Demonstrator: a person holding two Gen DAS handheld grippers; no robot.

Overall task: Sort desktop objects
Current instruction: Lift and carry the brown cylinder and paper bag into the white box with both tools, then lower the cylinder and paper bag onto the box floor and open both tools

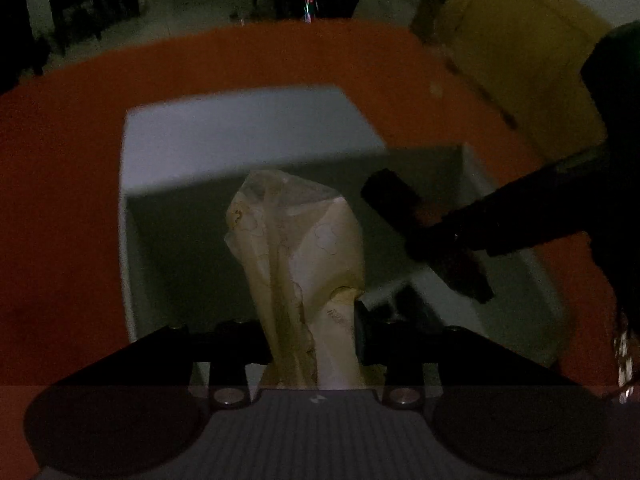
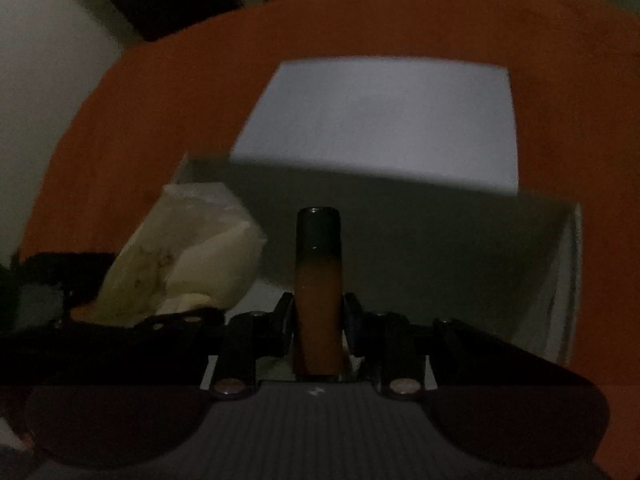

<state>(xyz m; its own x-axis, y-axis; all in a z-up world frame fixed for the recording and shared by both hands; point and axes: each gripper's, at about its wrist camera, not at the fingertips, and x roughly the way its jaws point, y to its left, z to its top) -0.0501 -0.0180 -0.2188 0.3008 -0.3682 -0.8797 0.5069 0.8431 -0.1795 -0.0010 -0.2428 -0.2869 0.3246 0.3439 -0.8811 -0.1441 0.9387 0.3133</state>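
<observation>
My left gripper (image 1: 314, 340) is shut on a crumpled beige packet (image 1: 300, 248), holding it over the open white box (image 1: 168, 148). From the right edge of the left wrist view, the other gripper reaches in with a dark stick (image 1: 424, 232) above the box. In the right wrist view my right gripper (image 2: 318, 320) is shut on that orange tube with a dark cap (image 2: 318, 280), upright over the box's inside (image 2: 440, 240). The beige packet (image 2: 180, 256) shows at the left there.
The box sits on an orange table top (image 1: 72, 128), with its white lid flap (image 2: 380, 120) lying open on the far side. A yellowish panel (image 1: 520, 40) stands at the back right. The room is dim, with dark furniture beyond the table.
</observation>
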